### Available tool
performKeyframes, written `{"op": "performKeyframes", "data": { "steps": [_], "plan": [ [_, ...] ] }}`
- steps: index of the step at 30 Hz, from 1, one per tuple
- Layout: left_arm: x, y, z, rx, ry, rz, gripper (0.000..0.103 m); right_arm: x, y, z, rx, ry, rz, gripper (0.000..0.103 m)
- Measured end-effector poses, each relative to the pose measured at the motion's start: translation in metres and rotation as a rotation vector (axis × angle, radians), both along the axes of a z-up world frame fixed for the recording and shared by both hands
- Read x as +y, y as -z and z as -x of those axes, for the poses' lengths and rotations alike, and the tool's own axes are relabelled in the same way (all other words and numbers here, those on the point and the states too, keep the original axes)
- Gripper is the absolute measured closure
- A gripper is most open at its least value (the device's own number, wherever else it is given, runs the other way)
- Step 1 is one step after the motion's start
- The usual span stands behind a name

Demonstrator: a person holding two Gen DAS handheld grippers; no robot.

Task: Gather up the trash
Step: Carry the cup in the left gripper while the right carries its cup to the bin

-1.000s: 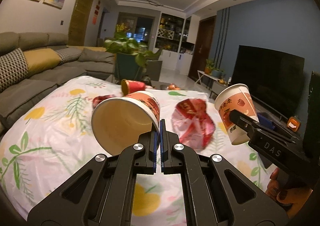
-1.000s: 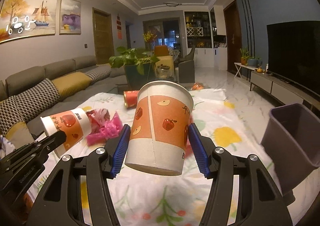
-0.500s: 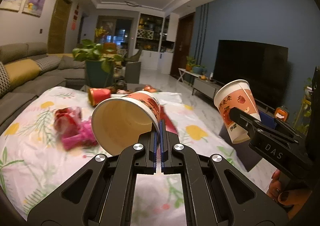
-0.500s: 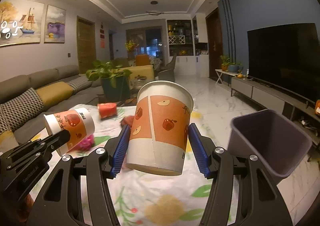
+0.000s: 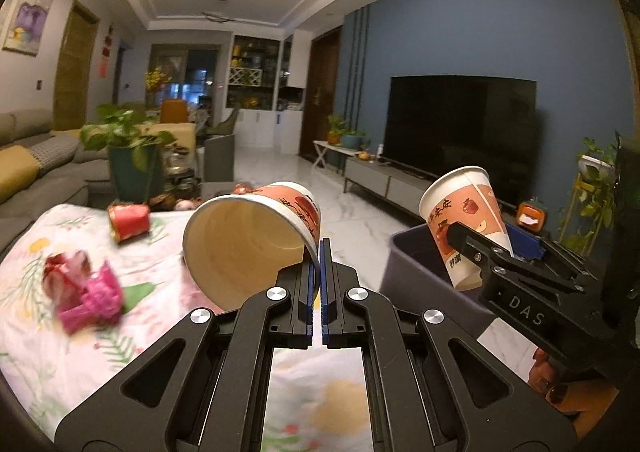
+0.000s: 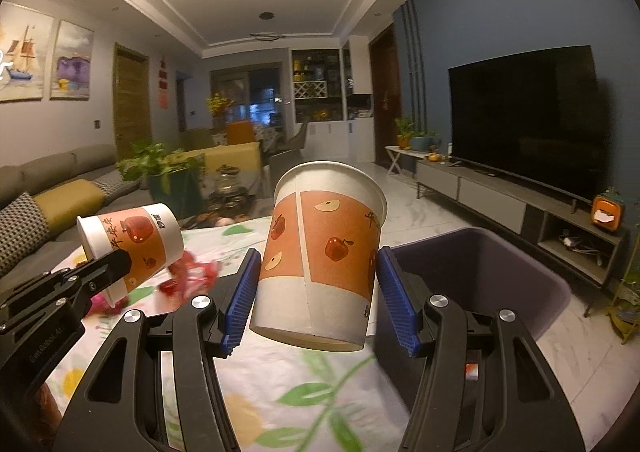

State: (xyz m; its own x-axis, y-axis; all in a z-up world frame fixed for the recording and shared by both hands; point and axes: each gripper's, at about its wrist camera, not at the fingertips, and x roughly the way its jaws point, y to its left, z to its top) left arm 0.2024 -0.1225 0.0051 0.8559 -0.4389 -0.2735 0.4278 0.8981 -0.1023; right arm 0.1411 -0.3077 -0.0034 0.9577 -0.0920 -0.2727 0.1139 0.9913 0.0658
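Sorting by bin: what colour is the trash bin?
Dark purplish grey trash bin, clearest in the right wrist view.

We count two paper cups, one tipped cup (image 5: 256, 240) pinched at its rim and one upright cup (image 6: 324, 264) gripped by its sides, each carried by one of two grippers (image 5: 319, 284) (image 6: 318, 302). On the floral cloth (image 5: 60, 352) we see one red can (image 5: 129, 221) near its far edge and one crumpled pink-red wrapper (image 5: 86, 298) toward its left edge. Beside the cloth's right edge we count one grey bin (image 6: 532, 276).
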Motion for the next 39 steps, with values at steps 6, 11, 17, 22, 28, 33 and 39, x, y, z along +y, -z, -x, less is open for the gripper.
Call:
{"op": "performKeyframes", "data": {
  "steps": [6, 11, 17, 22, 28, 33, 39],
  "plan": [
    [-0.037, -0.003, -0.007, -0.014, 0.066, -0.006, 0.101, -0.032, -0.001, 0.006, -0.007, 0.074, 0.013, 0.045],
    [-0.068, -0.002, -0.017, -0.003, 0.129, -0.003, 0.101, -0.060, -0.001, 0.007, -0.008, 0.134, 0.015, 0.045],
    [-0.105, -0.002, -0.029, -0.001, 0.211, 0.006, 0.101, -0.089, 0.001, 0.008, -0.015, 0.213, 0.008, 0.045],
    [-0.135, 0.004, -0.042, 0.018, 0.269, 0.004, 0.101, -0.112, 0.003, 0.006, -0.013, 0.268, 0.014, 0.045],
    [-0.162, 0.011, -0.058, 0.027, 0.316, -0.007, 0.101, -0.130, 0.010, 0.001, -0.002, 0.299, 0.018, 0.045],
    [-0.184, 0.019, -0.071, 0.035, 0.354, -0.012, 0.101, -0.142, 0.014, -0.005, 0.003, 0.317, -0.001, 0.045],
    [-0.201, 0.029, -0.079, 0.045, 0.381, -0.011, 0.101, -0.155, 0.018, -0.014, 0.012, 0.337, -0.011, 0.045]
  ]
}}
